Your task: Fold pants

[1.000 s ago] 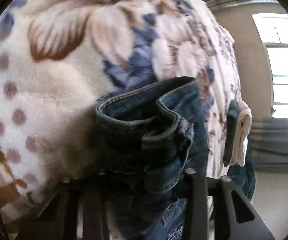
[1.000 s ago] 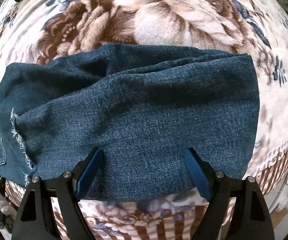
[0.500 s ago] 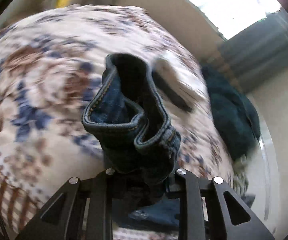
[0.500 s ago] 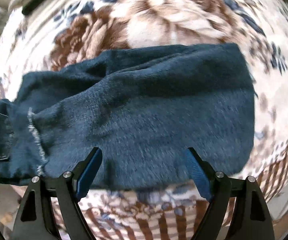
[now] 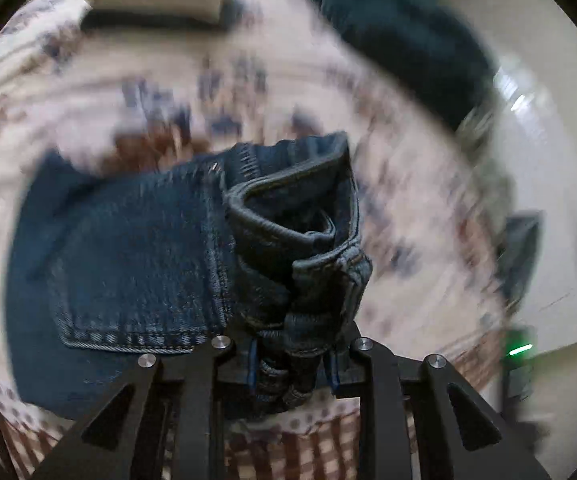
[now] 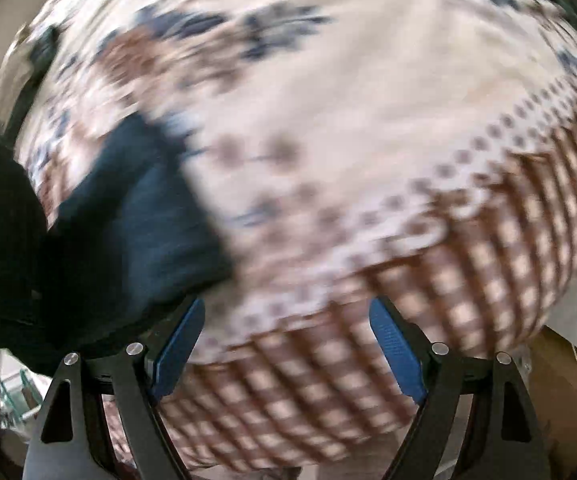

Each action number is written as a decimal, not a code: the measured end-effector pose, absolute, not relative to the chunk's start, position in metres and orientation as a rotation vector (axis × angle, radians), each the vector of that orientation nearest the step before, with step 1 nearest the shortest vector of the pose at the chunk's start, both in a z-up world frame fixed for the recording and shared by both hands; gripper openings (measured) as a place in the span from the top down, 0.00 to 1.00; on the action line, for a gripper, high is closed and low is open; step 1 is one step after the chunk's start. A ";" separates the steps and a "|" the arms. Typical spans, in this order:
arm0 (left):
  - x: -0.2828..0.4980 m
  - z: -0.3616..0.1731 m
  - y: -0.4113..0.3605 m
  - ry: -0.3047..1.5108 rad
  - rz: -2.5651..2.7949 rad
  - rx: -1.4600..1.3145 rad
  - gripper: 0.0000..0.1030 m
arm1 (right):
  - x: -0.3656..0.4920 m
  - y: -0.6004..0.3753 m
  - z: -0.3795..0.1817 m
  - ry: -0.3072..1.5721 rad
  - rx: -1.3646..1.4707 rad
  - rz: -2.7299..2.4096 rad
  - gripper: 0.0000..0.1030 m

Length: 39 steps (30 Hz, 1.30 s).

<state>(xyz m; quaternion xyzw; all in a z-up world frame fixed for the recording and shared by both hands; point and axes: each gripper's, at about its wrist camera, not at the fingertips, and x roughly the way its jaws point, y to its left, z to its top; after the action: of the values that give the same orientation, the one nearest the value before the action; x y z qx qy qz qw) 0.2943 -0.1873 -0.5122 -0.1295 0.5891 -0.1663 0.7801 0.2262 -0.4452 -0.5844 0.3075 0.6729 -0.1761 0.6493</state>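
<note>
The left gripper (image 5: 291, 364) clamped the bunched waistband of the blue jeans (image 5: 136, 248), whose back pocket faced up over the floral blanket (image 5: 272, 92). The right gripper (image 6: 286, 344) hung wide open and empty above the blanket's checked border, the jeans lying beyond to its left.
</note>
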 end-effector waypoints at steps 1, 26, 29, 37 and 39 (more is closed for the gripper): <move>0.295 -0.524 -0.193 1.302 -0.344 -0.262 0.77 | 0.223 -0.455 -0.585 1.526 0.707 -0.410 0.16; 0.315 -0.480 -0.019 1.339 0.061 -0.293 0.03 | 0.358 -0.380 -0.604 1.565 0.828 0.208 0.21; 0.327 -0.489 -0.009 1.354 0.077 -0.326 0.03 | 0.359 -0.366 -0.614 1.565 0.783 0.174 0.66; 0.357 -0.488 -0.002 1.345 0.035 -0.390 0.03 | 0.338 -0.392 -0.527 1.395 0.733 0.116 0.87; 0.371 -0.495 -0.007 1.361 -0.001 -0.414 0.03 | 0.329 -0.419 -0.533 1.413 0.744 0.054 0.87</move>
<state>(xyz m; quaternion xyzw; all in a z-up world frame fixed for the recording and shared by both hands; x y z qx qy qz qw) 0.3712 -0.0067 -0.4947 -0.1901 0.6244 -0.0003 0.7576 0.3293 -0.4193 -0.5329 0.3337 0.6337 0.0244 0.6975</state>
